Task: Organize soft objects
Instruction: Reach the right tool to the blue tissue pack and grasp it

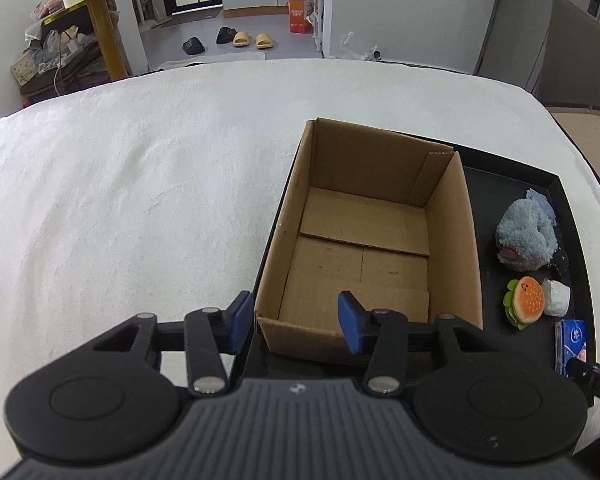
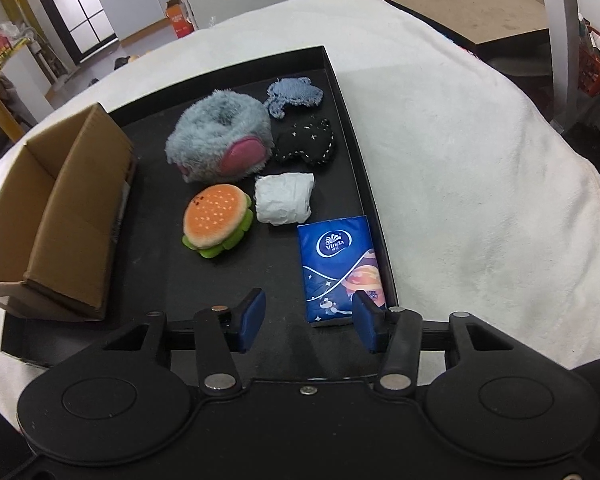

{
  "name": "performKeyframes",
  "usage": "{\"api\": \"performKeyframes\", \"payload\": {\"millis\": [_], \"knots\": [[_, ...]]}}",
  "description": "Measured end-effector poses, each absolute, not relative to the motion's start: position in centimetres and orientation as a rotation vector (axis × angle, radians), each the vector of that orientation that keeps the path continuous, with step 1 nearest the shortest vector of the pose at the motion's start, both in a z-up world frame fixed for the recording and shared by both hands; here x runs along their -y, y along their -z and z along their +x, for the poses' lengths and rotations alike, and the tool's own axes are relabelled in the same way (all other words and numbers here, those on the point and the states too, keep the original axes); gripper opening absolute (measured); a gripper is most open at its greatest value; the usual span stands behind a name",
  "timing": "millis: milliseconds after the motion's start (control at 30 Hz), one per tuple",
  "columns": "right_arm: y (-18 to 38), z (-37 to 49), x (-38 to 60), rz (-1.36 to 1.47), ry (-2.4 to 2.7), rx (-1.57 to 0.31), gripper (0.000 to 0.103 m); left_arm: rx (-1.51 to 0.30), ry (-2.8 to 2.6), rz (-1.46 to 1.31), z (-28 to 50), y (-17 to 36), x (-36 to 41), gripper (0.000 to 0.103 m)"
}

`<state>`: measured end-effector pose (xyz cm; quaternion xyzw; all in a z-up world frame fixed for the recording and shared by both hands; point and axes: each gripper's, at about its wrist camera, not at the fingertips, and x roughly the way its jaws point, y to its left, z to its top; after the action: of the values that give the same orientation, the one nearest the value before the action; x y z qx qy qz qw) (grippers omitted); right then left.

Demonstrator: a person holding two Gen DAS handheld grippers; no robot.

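Left wrist: left gripper (image 1: 296, 322) released, jaws apart astride the near-left corner of the box (image 1: 452, 216), nothing pinched. Box sits left on the tray (image 1: 568, 208).

Right wrist: right gripper (image 2: 309, 320) released over the tray's near end. Tissue pack (image 2: 336, 256) near-right; burger (image 2: 217, 219), wad (image 2: 285, 197), grey plush (image 2: 216, 136) beyond.

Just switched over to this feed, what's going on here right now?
A person is holding a two-finger gripper in each hand over a black tray on a white blanket. The left gripper straddles the near wall of the cardboard box, which is empty. The right gripper hovers open by the near end of the blue tissue pack, not gripping it. The burger plush, grey fuzzy plush, white wad, denim piece and black piece lie on the tray beside the box.
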<state>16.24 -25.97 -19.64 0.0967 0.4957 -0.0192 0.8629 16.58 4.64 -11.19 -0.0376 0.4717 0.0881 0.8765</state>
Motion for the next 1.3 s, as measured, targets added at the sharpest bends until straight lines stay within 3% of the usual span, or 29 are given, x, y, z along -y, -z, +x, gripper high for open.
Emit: {"api": "performKeyframes", "payload": {"millis": [500, 933, 1000, 1133, 1200, 1300], "knots": [[22.1, 17.6, 25.4, 0.119, 0.056, -1.036, 0.049, -1.027, -0.292, -0.094, 19.1, 12.6, -4.3, 0.04], [23.1, 19.4, 25.1, -0.002, 0.076, -1.048, 0.049, -1.057, -0.422, -0.115, 20.9, 13.3, -4.4, 0.022], [23.3, 19.5, 24.7, -0.032, 0.074, -1.058, 0.053, -1.062, -0.425, -0.113, 20.8, 13.3, -4.5, 0.018], [23.9, 19.8, 23.2, -0.107, 0.056, -1.075, 0.069, -1.062, -0.399, -0.124, 20.4, 13.3, -4.7, 0.011], [24.0, 19.9, 22.7, -0.136, 0.068, -1.068, 0.069, -1.052, -0.383, -0.132, 20.0, 13.1, -4.8, 0.01], [23.9, 19.6, 22.6, -0.149, 0.082, -1.061, 0.058, -1.046, -0.368, -0.125, 19.5, 12.8, -4.8, 0.009]]}}
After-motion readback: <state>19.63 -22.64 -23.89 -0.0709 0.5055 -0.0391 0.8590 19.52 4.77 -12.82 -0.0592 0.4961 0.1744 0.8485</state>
